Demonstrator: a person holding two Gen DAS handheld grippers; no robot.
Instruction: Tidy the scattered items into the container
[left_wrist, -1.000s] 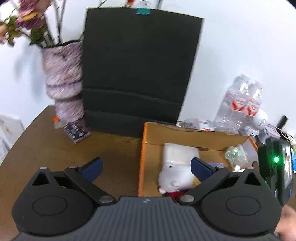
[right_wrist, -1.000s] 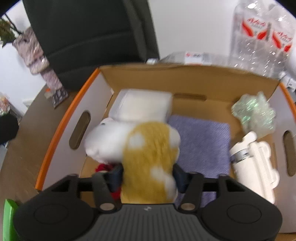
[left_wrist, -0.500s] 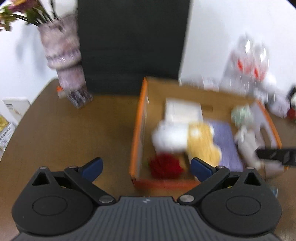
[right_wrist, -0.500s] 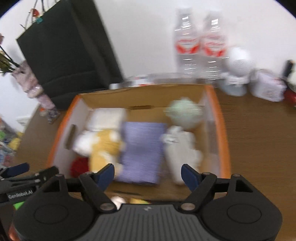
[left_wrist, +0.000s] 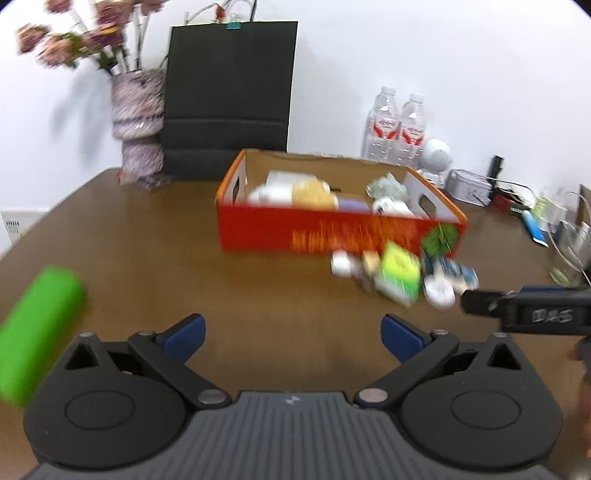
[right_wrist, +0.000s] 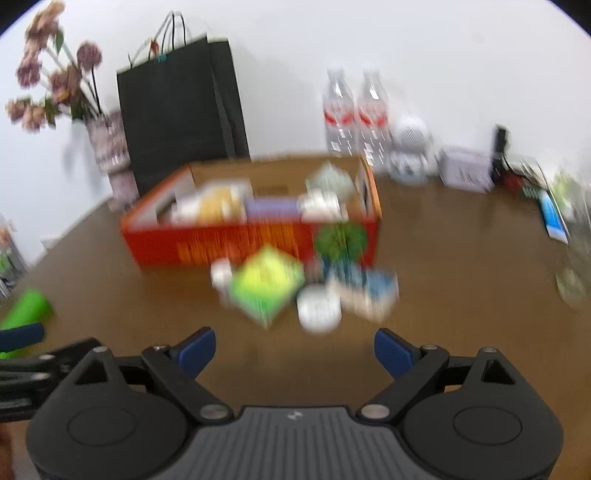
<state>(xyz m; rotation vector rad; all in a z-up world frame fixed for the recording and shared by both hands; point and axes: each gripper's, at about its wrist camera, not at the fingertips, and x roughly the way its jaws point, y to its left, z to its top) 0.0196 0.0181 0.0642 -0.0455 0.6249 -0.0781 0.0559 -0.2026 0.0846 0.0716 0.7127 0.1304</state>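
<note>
Left wrist view: we see the left gripper (left_wrist: 291, 332) with its blue-padded jaws wide apart, nothing between them, over bare brown table (left_wrist: 155, 236). Landmark is the orange box (left_wrist: 332, 229), sitting mid-table. Inside the box: blurred white, yellow, purple and pale green items; we can't identify them beyond colour. Just in front of the box's right half sits a cluster of loose items: a small white bottle (left_wrist: 341, 263), a yellow-green carton (left_wrist: 399, 275), a white round lid-like piece (left_wrist: 439, 291) and a blue-white packet (left_wrist: 456, 273). These look packed together; blur hides exact contact. A green leafy print or object (left_wrist: 439, 236) shows at the box's front right corner; we can't tell which. Well left of the box and nearer to us lies a green cylinder (left_wrist: 37, 328) on the table. Behind the box: a black paper bag (left_wrist: 229, 96), a vase with flowers (left_wrist: 138, 122) to the bag's left, two water bottles (left_wrist: 397, 129) to its right.

Right wrist view: the right gripper (right_wrist: 294, 349) also has its jaws spread wide and empty, pointed at the cluster in front of the box (right_wrist: 258, 232). The carton (right_wrist: 266, 286) and white lid piece (right_wrist: 318, 306) are nearest its fingers. Heavy motion blur in this view. The left gripper's tip (right_wrist: 22, 334) shows at the frame's left edge, next to the green cylinder (right_wrist: 27, 306).
</note>
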